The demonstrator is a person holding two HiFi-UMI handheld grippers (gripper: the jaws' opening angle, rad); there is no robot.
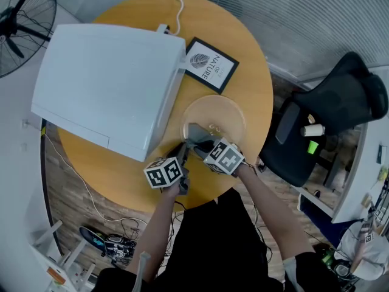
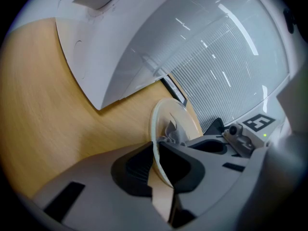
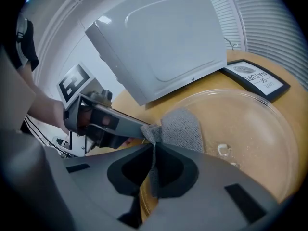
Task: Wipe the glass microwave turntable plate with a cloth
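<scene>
Glass turntable plate (image 1: 222,111) braced at its near rim, with a grey cloth (image 3: 182,129) laid on it for wiping.
Left gripper (image 2: 156,160) jaws pinch the plate's edge between them, likely to stop it sliding on the wooden table (image 1: 243,53). Right gripper (image 3: 153,165) jaws press together on a fold of the cloth. Its free part spreads just ahead of them on the glass, near small pale bits (image 3: 224,150).

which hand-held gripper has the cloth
The right hand-held gripper: its jaws are shut on the grey cloth lying on the glass plate. The left hand-held gripper clamps the plate's rim instead.
</scene>
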